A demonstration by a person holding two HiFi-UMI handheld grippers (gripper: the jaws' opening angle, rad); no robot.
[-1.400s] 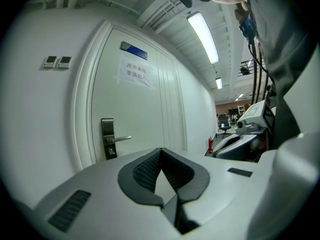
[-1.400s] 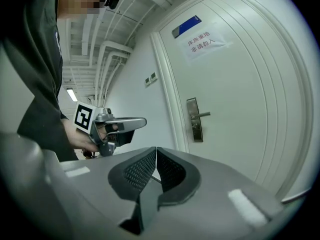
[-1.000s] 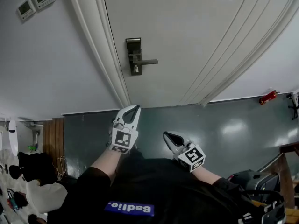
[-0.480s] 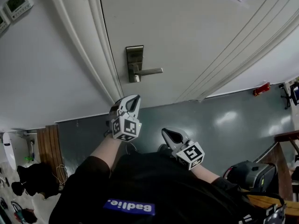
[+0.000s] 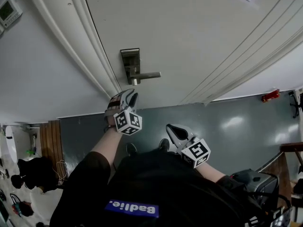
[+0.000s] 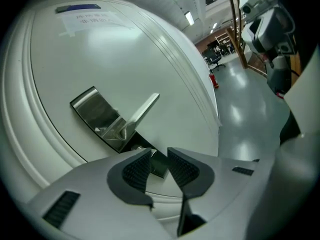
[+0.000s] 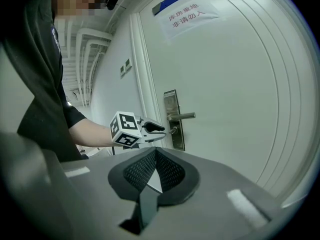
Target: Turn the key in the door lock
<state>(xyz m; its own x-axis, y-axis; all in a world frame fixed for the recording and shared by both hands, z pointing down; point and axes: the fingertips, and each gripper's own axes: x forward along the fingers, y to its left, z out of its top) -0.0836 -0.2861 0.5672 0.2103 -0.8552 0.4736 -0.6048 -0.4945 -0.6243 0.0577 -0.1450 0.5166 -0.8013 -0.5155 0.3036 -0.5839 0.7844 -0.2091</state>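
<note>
A white door (image 5: 189,32) carries a steel lock plate (image 5: 129,59) with a lever handle (image 5: 147,74). A small key (image 5: 134,82) sticks out below the lever. My left gripper (image 5: 131,97) is raised just short of it, its jaws a little apart and empty. In the left gripper view the plate (image 6: 97,114) and lever (image 6: 142,111) loom close, and the key (image 6: 143,148) peeks over the left gripper (image 6: 159,156). The right gripper view shows the left gripper (image 7: 159,130) beside the key (image 7: 173,130). My right gripper (image 5: 173,129), also (image 7: 156,164), hangs low, shut and empty.
The moulded door frame (image 5: 85,41) runs left of the lock, with a wall thermostat (image 5: 9,11) beyond it. A paper notice (image 7: 187,14) and a blue sign (image 7: 170,1) hang high on the door. A red extinguisher (image 5: 271,97) stands on the grey floor at right.
The person has stepped closer to the door. My left gripper has risen up to the lock and its jaws have parted. The right gripper has stayed low and shut.
</note>
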